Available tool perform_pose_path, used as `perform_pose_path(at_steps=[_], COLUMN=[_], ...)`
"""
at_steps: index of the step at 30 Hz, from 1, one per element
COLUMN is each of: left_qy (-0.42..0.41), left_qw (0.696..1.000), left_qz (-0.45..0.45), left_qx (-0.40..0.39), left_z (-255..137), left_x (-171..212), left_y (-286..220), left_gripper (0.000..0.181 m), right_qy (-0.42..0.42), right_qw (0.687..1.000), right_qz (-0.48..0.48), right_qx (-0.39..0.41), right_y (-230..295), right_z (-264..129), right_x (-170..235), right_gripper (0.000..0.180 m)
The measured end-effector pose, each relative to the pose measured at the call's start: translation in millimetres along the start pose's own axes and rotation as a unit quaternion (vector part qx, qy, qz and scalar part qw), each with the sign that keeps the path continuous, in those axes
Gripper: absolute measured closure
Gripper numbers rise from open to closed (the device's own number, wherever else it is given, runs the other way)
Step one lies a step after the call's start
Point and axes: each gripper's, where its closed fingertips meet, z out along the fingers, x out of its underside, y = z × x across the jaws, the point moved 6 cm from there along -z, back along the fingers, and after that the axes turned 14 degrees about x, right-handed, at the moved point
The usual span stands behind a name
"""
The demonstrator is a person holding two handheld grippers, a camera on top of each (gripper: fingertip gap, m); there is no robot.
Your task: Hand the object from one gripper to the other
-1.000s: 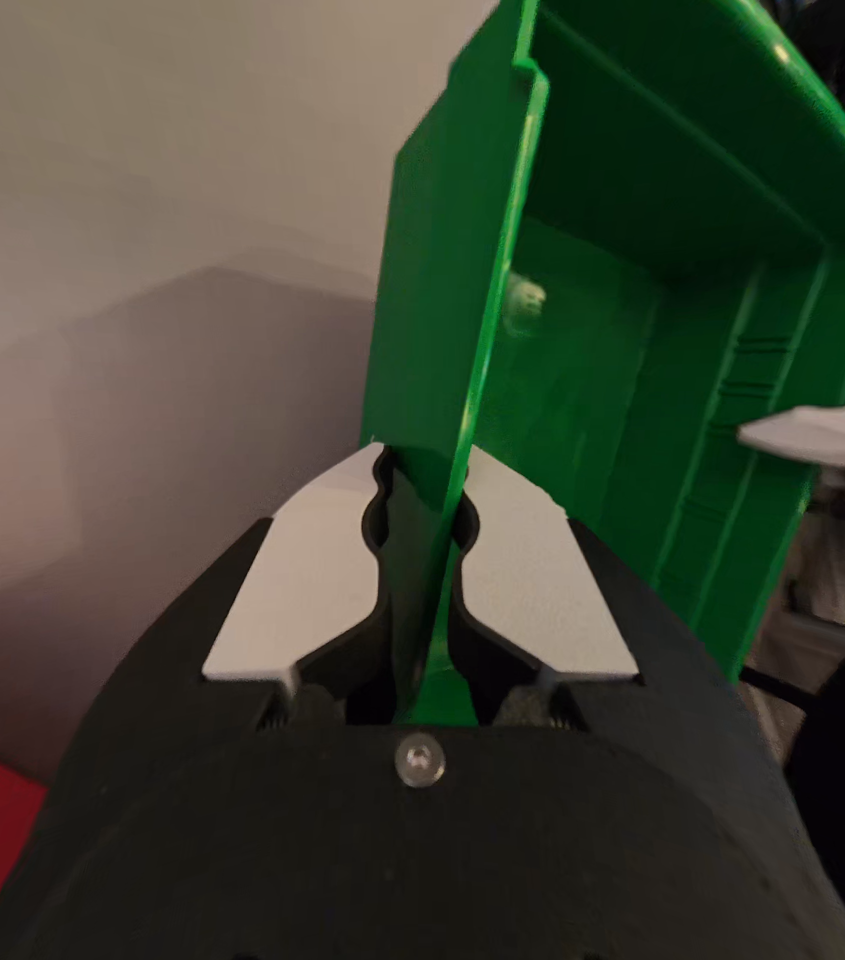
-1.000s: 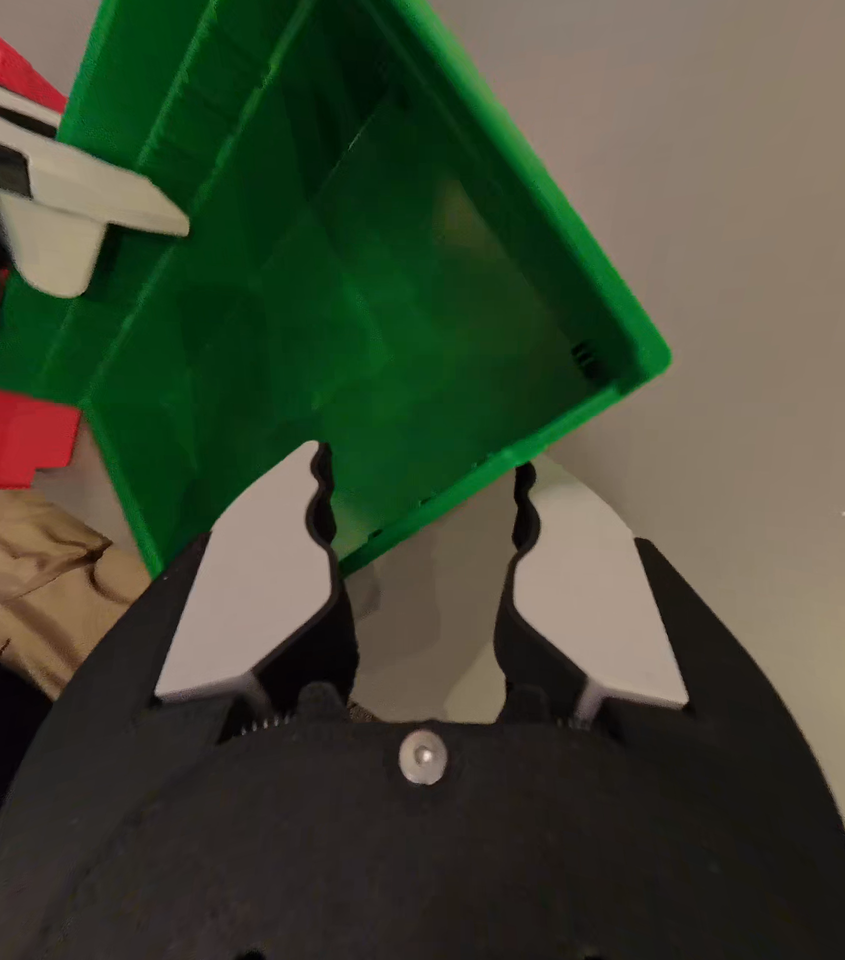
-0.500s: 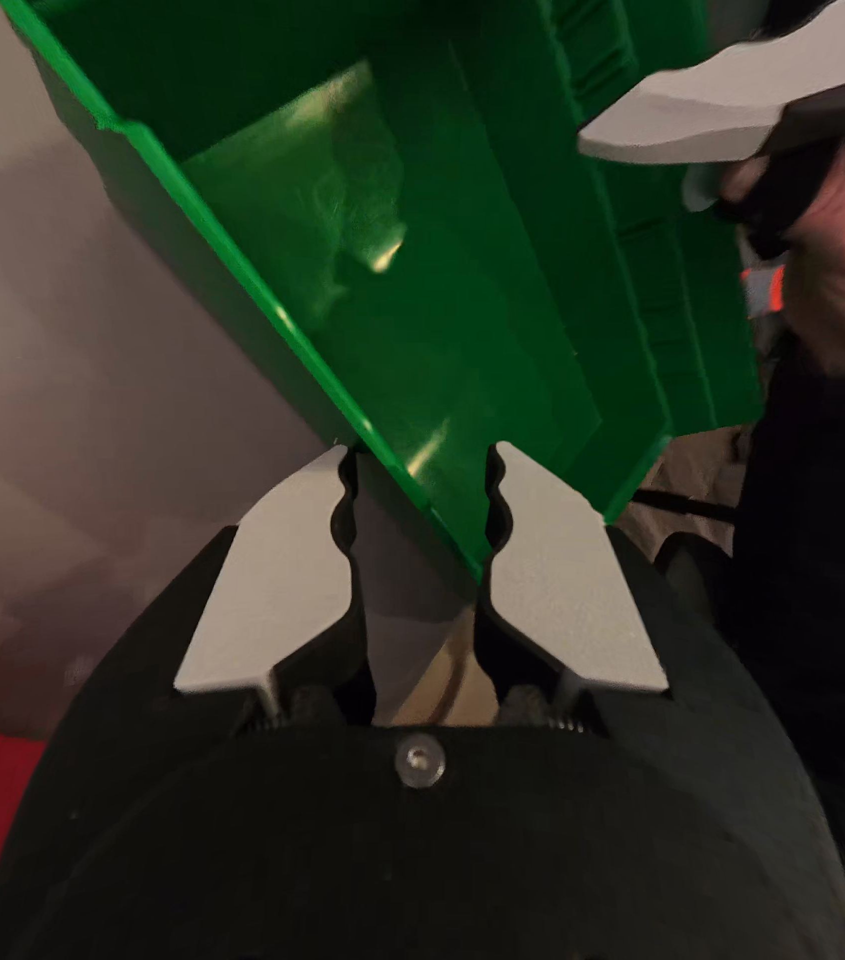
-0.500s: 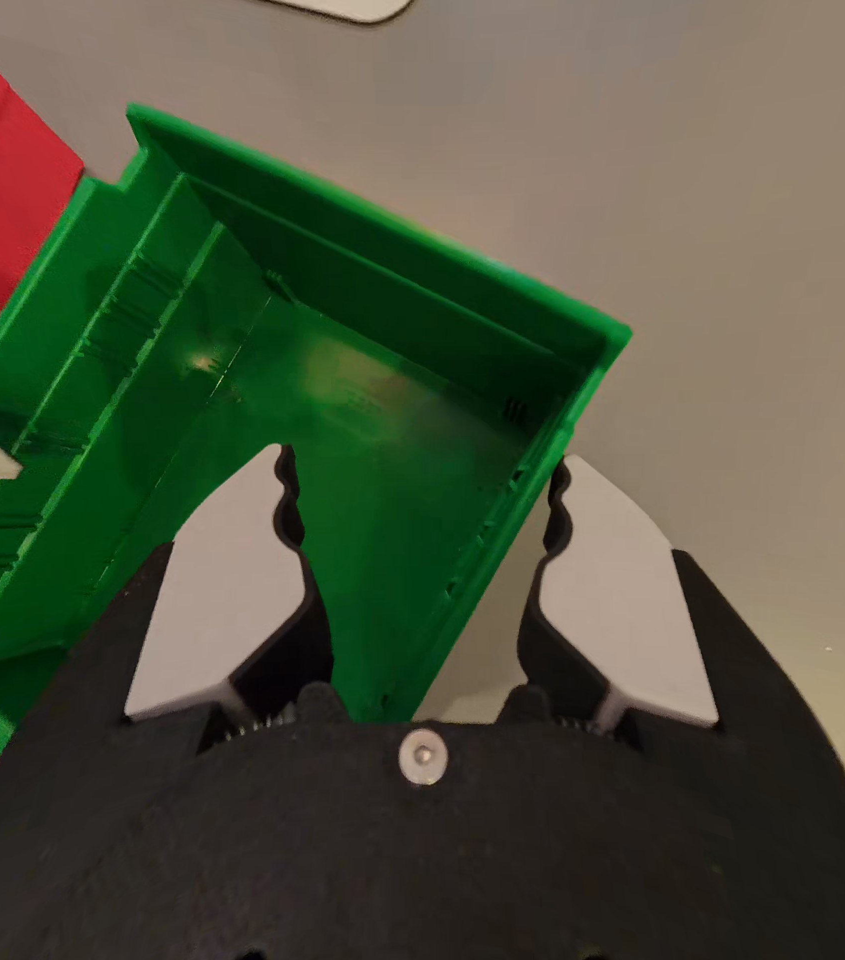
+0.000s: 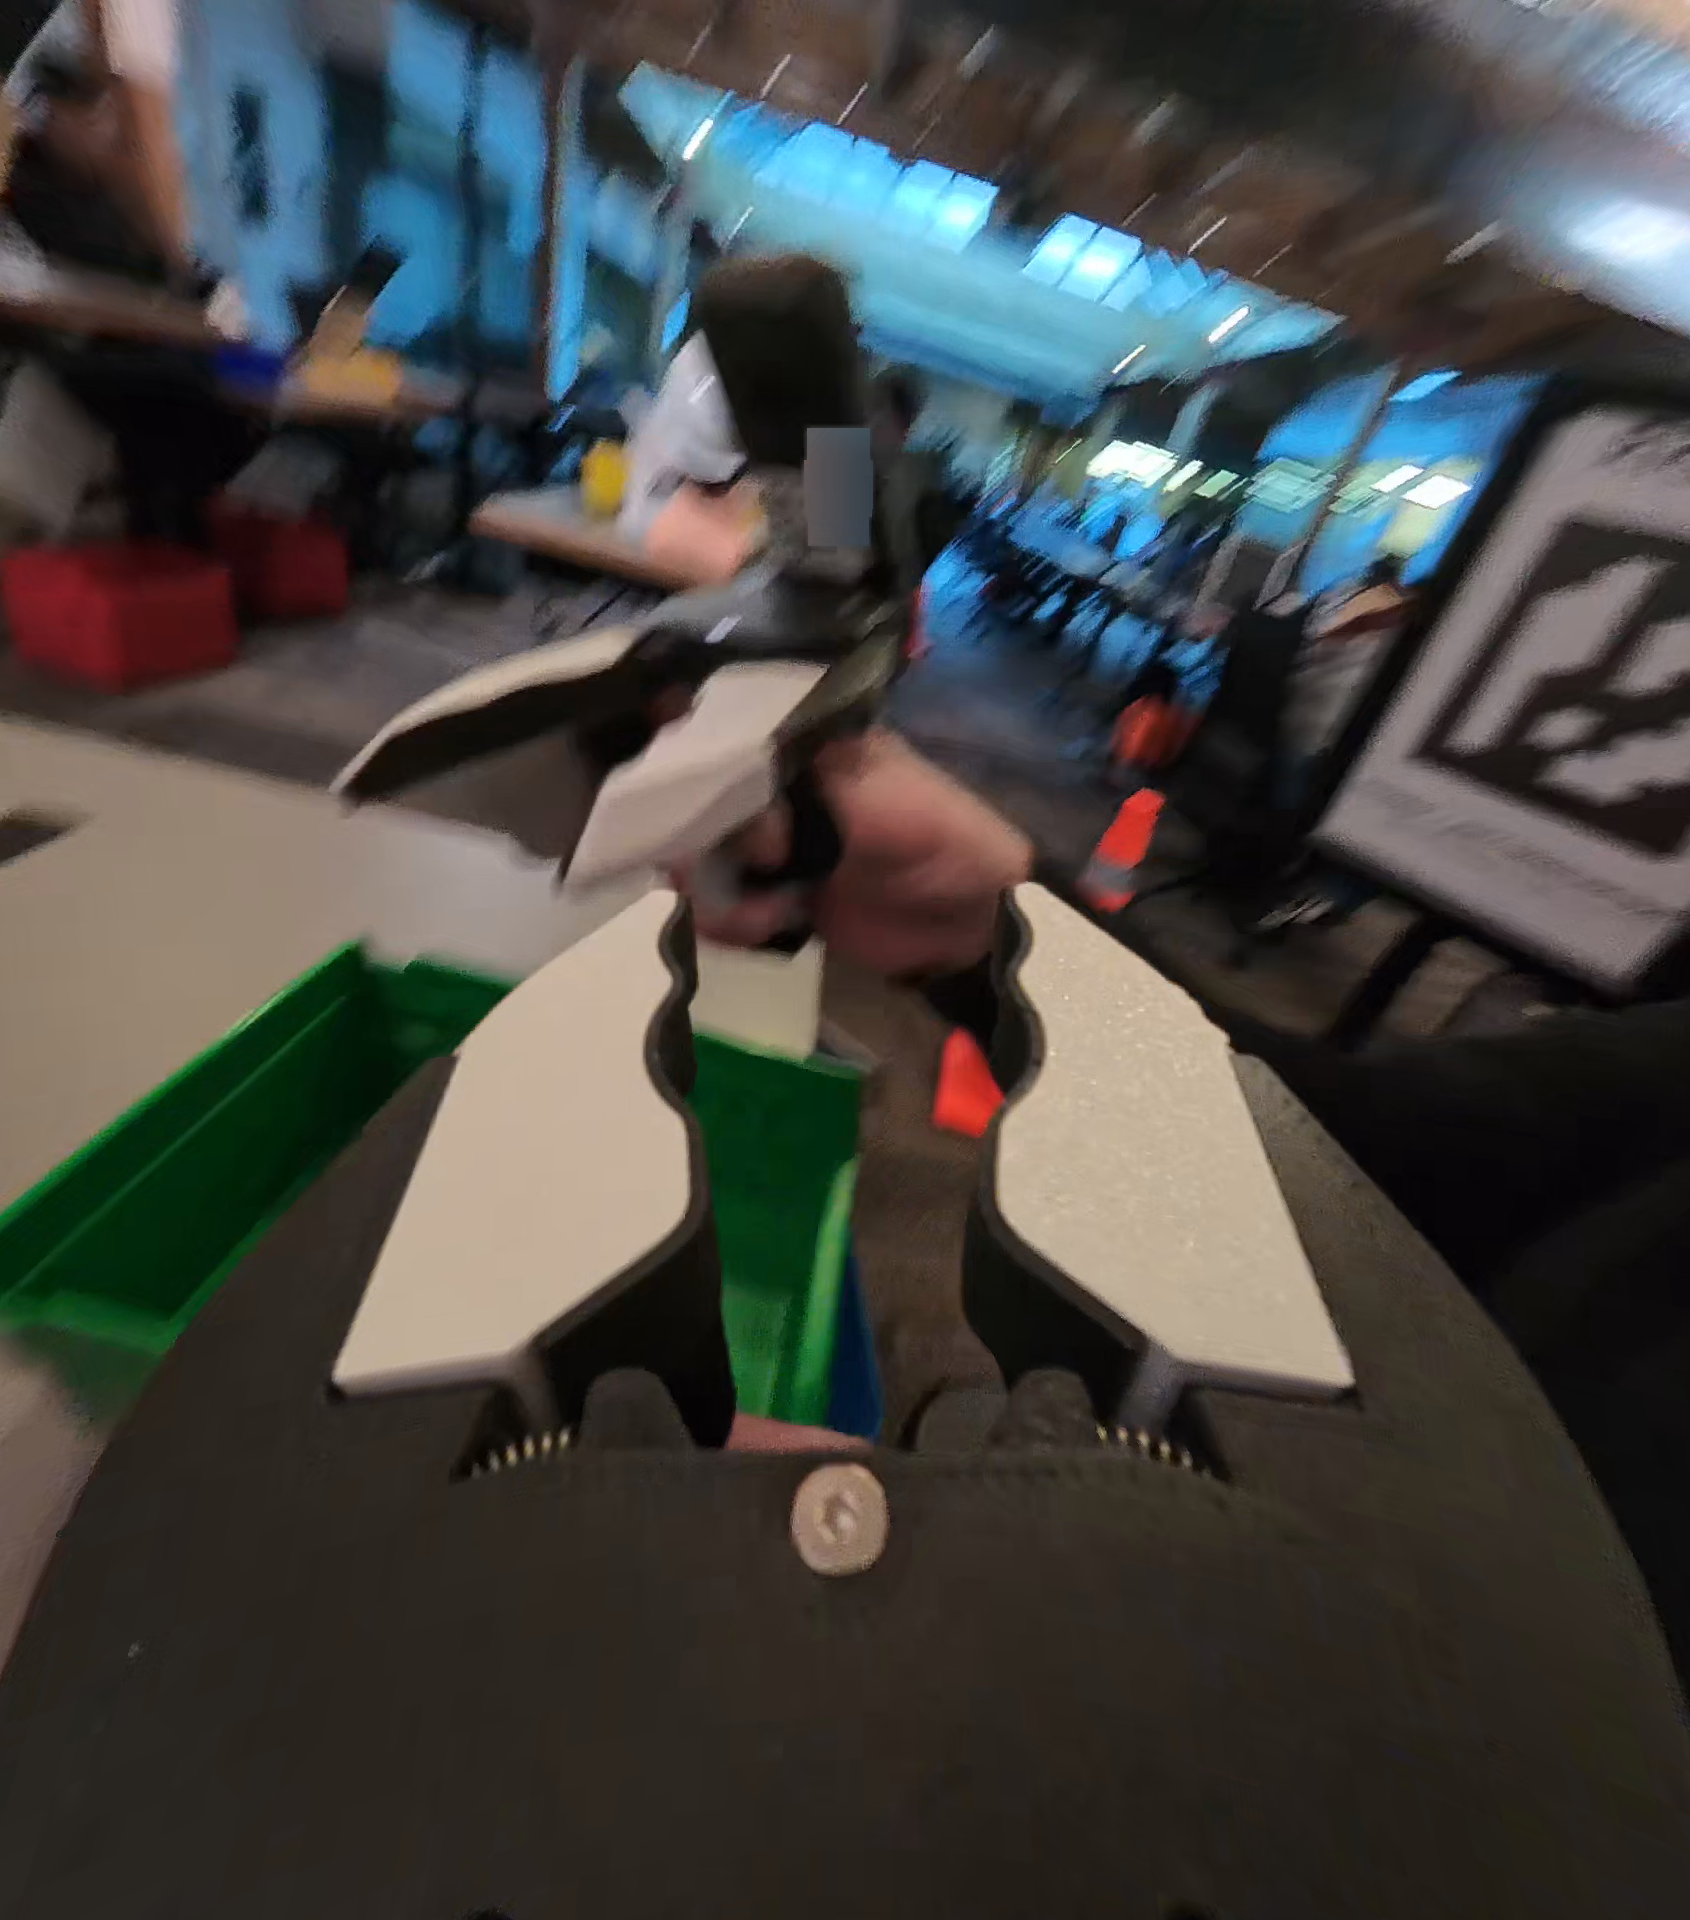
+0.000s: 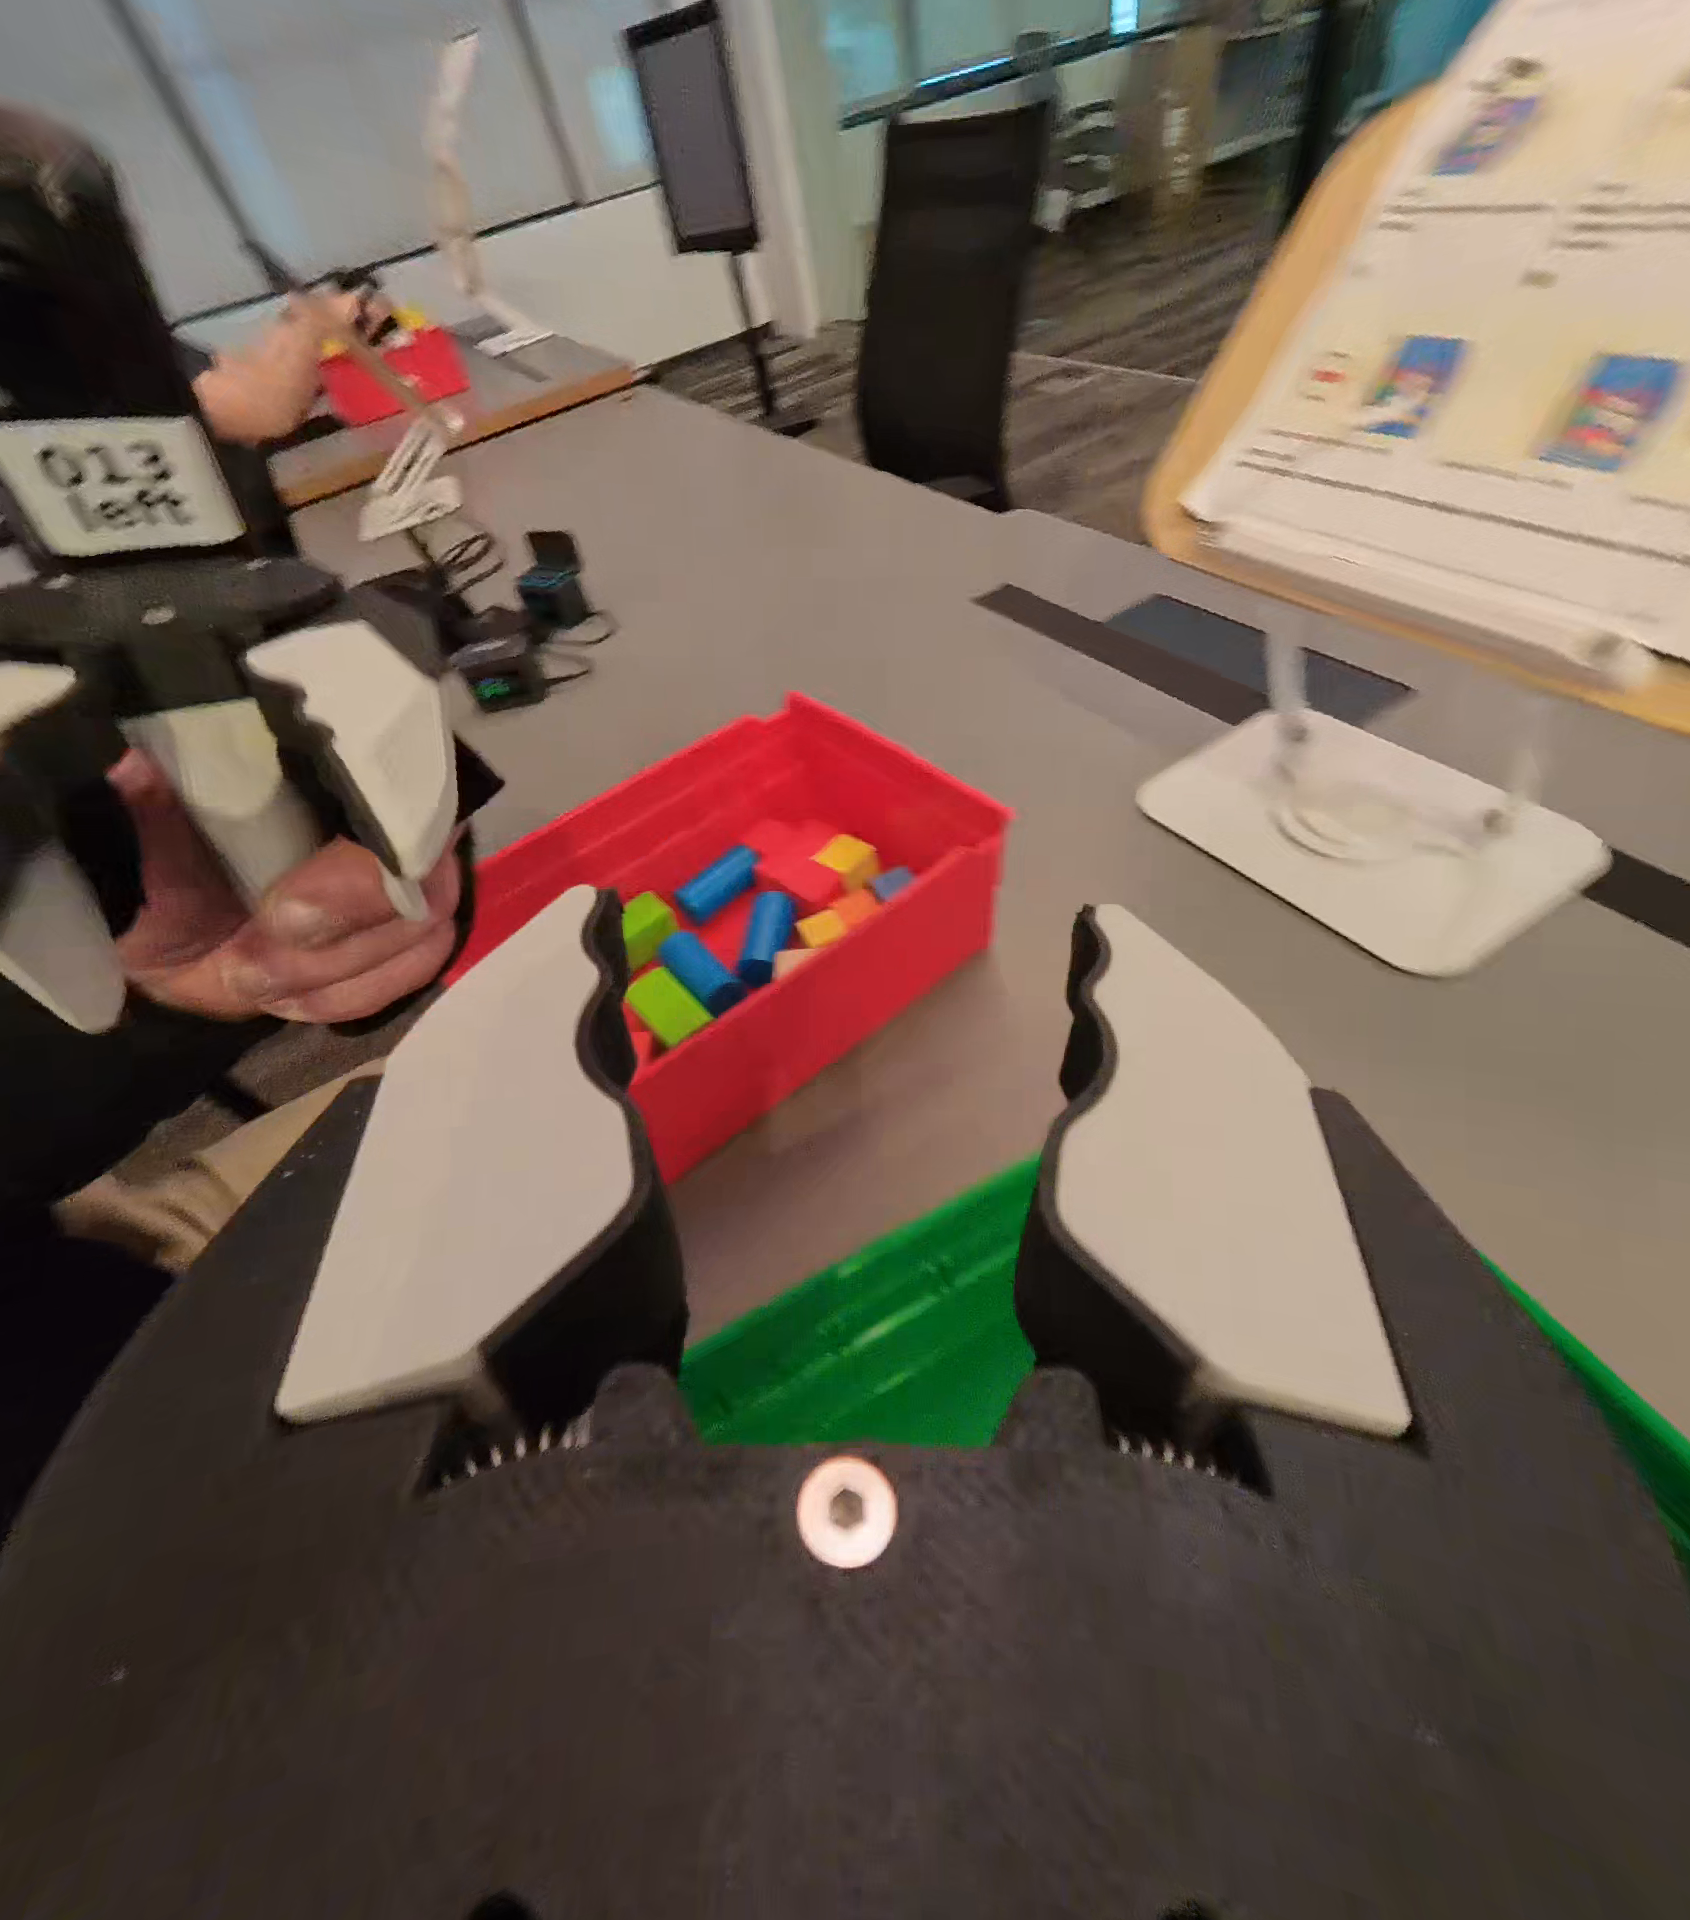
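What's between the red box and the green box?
Only bare grey table separates the red box from the green box, seen in the right wrist view.

White label (image 6: 108, 486) with dark printed characters, legible, on black body of left hand-held gripper (image 6: 197, 821), upper left of right wrist view. Printed sheet (image 6: 1547, 312) on tilted stand, upper right: writing too blurred. Black-and-white marker board (image 5: 1589, 717), right of left wrist view: pattern only.
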Motion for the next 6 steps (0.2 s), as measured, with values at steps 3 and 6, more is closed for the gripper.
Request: perform_pose_path(at_steps=[3, 6], left_qy=[-0.081, -0.144], left_qw=[0.991, 0.971], left_qz=[0.024, 0.007], left_qx=[0.100, 0.189], left_z=[-8, -17], left_x=[-18, -26], left_y=[-35, -56], left_gripper=[0.130, 0.130], right_qy=[-0.019, -0.025], right_qw=[0.997, 0.993], right_qz=[-0.021, -0.023], right_qx=[-0.067, -0.116], right_y=[48, 83], right_z=[10, 20], right_x=[-11, -16], right_gripper=[0.095, 0.097])
